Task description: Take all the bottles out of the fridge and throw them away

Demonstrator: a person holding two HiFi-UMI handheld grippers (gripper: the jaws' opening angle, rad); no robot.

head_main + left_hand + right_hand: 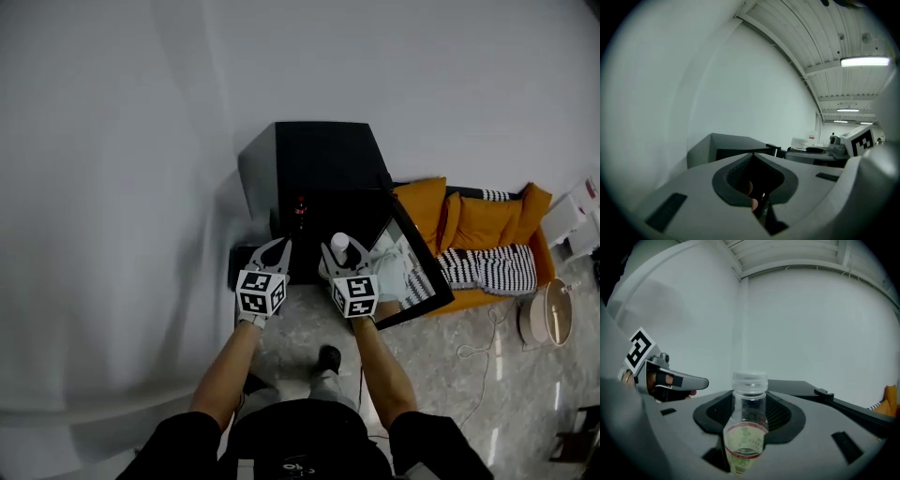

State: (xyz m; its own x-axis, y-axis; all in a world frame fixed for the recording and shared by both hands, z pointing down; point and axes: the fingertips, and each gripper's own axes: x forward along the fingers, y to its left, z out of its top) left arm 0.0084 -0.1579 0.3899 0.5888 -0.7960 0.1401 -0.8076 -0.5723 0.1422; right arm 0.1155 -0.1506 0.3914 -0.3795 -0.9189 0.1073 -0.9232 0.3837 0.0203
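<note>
- The bottle (pixel 746 427) should be carried upright and clear of the fridge (pixel 319 159) and its open door (pixel 417 281) before a bin is sought. No bin can be identified for certain.
- The right gripper (pixel 341 261), just in front of the fridge opening, is clamped on the clear, white-capped bottle, and its jaws are held partly apart by the bottle's body.
- The left gripper (pixel 278 251), also in front of the fridge, is closed with its jaw tips together, and nothing is held.

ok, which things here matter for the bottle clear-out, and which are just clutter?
Job: clear plastic bottle with white cap, in the right gripper; black fridge, door open.
Lying about: orange sofa; black-and-white striped throw; round pale tub; white floor cable.
</note>
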